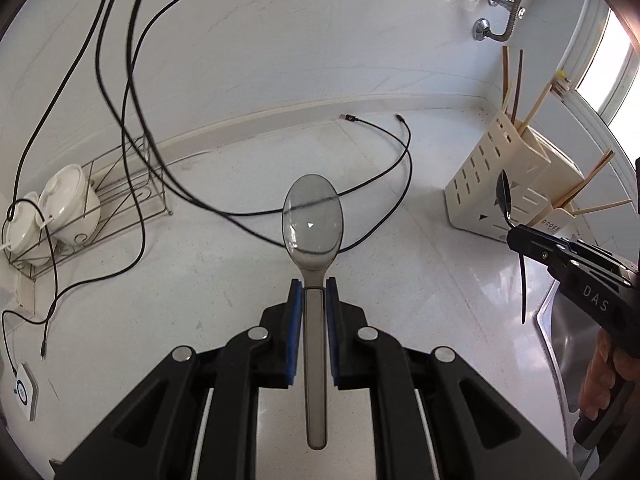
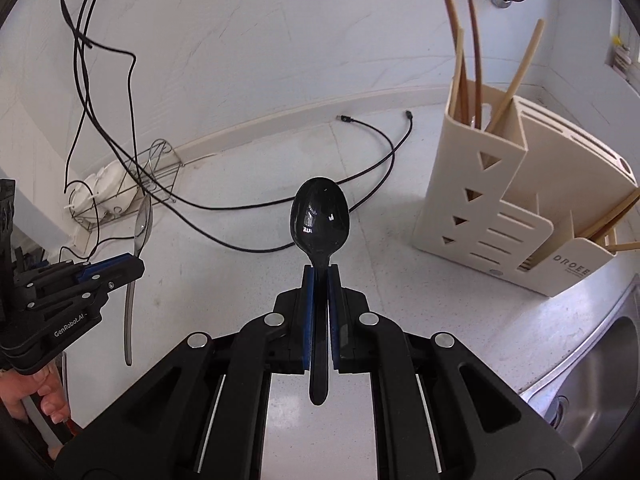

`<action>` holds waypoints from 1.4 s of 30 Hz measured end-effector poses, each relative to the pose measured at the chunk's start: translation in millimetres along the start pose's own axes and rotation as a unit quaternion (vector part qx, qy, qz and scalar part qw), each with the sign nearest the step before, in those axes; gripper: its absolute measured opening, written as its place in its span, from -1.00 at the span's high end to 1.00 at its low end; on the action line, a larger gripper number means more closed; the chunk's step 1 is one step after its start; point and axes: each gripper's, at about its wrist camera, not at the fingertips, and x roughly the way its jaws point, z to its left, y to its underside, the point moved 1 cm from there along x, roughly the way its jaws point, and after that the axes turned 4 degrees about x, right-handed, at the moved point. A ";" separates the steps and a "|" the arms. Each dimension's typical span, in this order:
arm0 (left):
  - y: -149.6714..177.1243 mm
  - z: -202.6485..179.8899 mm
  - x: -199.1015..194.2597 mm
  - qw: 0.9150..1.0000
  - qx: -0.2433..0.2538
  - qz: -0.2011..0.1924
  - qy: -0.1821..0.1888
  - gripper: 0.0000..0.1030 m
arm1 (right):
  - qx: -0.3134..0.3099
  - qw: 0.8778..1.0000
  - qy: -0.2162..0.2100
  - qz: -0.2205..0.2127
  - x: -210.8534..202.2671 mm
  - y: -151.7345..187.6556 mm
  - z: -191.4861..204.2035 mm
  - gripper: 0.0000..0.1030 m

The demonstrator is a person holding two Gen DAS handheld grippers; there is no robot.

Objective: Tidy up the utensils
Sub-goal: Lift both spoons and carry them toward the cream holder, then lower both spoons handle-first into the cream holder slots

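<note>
left gripper (image 1: pixel 313 292) clamps the steel spoon (image 1: pixel 313 216) handle; right gripper (image 2: pixel 320 276) seemingly clamps the black spoon (image 2: pixel 319 216), bowls forward

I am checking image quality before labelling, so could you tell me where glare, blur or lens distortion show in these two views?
Left wrist view: window blown out at right; wall edge bows from the fisheye; silver spoon in the left tongs is sharp, hanging cables look soft. Right wrist view: bright highlights on the black spoon in the right tongs; utensil holder bulges; corners vignetted.
</note>
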 end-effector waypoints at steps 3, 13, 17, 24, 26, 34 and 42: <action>-19.6 -17.1 -7.3 1.000 0.013 -0.024 0.013 0.78 | 0.009 1.000 0.006 -0.025 -15.9 -11.2 -12.4 0.88; -86.9 -82.1 -31.9 0.988 0.053 -0.129 0.065 0.78 | 0.048 0.991 0.031 -0.119 -72.1 -44.7 -67.4 0.88; -105.9 -106.1 -49.1 0.975 0.066 -0.199 0.073 0.78 | 0.064 0.985 0.044 -0.153 -86.2 -53.0 -89.0 0.88; -130.2 -131.4 -64.7 0.953 0.074 -0.274 0.107 0.78 | 0.090 0.969 0.065 -0.219 -114.3 -55.4 -123.3 0.88; -134.0 -138.4 -66.3 0.945 0.077 -0.294 0.117 0.78 | 0.095 0.965 0.067 -0.235 -119.1 -54.5 -131.4 0.88; -132.7 -163.4 -72.5 0.904 0.094 -0.390 0.148 0.78 | 0.087 0.946 0.065 -0.304 -121.6 -51.3 -156.1 0.88; -119.6 -187.2 -38.3 0.883 0.116 -0.438 0.120 0.78 | 0.053 0.908 0.075 -0.409 -114.6 -25.5 -165.6 0.88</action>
